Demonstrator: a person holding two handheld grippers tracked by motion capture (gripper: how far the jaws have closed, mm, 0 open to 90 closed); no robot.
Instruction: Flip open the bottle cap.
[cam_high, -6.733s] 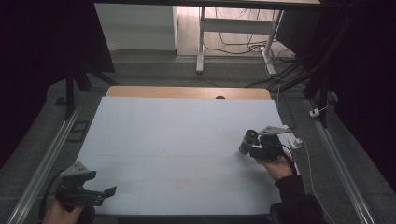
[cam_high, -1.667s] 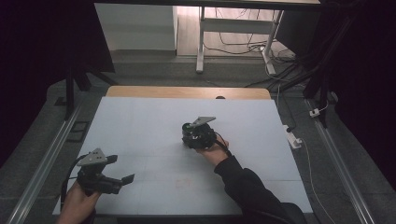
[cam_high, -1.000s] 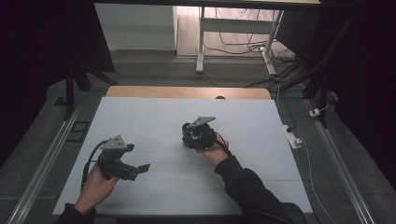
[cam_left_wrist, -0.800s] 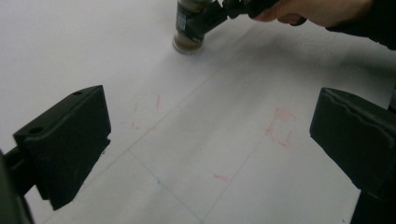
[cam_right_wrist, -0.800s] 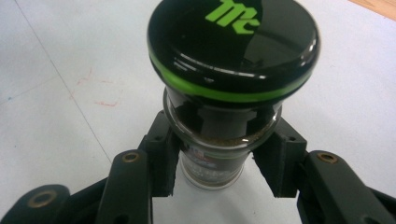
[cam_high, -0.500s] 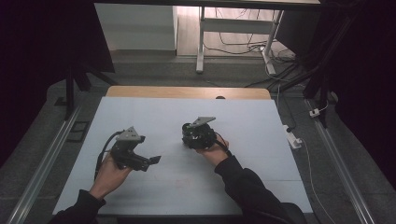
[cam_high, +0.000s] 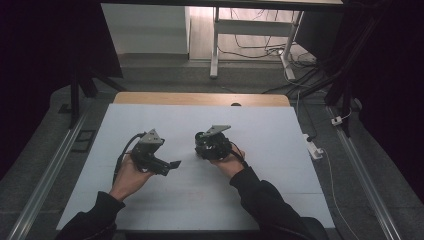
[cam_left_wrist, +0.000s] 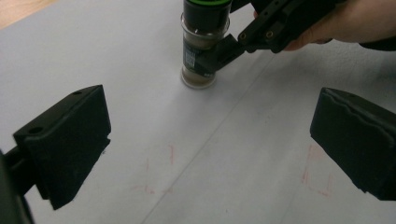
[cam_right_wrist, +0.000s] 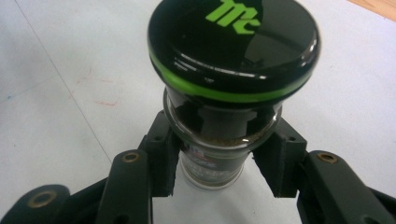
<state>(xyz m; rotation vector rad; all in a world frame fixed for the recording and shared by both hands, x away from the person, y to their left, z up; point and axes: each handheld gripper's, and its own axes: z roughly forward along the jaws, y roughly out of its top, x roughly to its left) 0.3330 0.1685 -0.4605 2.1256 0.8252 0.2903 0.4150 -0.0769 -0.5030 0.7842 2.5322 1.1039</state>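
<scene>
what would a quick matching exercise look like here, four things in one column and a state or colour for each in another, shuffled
Column one:
1. left gripper
2. right gripper
3. spice jar
4. jar cap

Column two:
A. black with a green ring and green letters
B. jaws wide apart, nothing between them
C. upright on the white table sheet
D. jaws closed on the glass body below the cap

Pairs: 1-B, 2-D, 3-C, 4-A
</scene>
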